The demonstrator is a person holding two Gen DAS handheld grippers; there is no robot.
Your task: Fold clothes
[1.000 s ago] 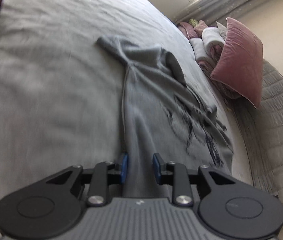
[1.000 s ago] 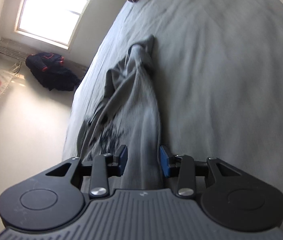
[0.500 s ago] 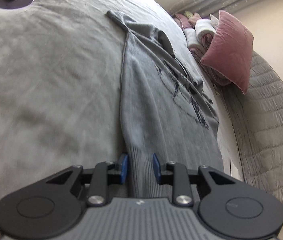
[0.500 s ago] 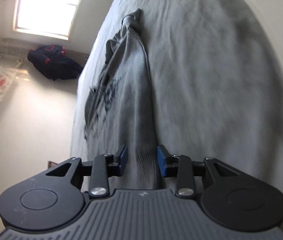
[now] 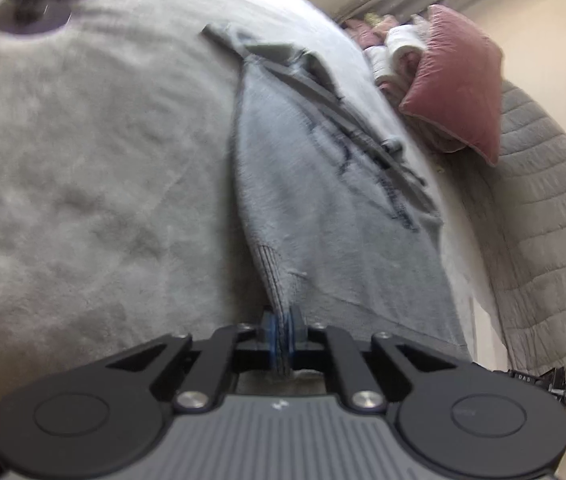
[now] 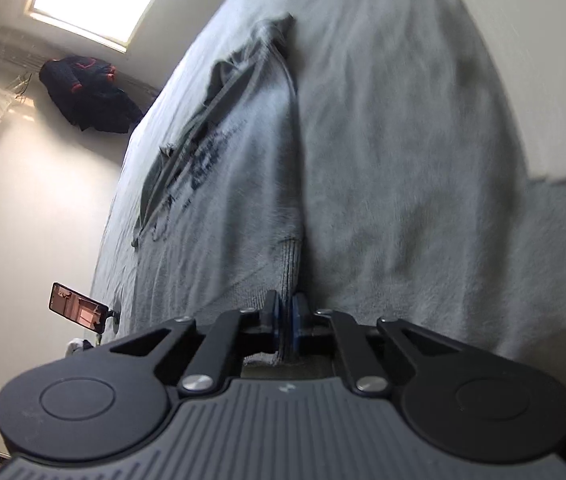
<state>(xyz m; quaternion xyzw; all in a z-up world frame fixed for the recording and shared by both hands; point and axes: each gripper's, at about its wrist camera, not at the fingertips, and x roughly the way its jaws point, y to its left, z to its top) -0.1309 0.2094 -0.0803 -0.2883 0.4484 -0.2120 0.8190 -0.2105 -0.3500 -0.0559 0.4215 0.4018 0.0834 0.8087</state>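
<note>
Left wrist: fingers [image 5: 273,330] pinch sweater [image 5: 323,208] hem | right fingers [image 6: 301,320] likewise

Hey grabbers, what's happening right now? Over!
Left gripper shut on sweater hem. Right gripper shut on hem too. Sweater flat on bed. Nothing in the way.

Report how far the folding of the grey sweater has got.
Done: the grey sweater lies spread along the bed, printed side up, one sleeve across it. In hand: the left hand-held gripper and the right hand-held gripper are each shut on the ribbed hem at opposite corners. Left: no fold shows yet; body and sleeves remain to be folded.
</note>
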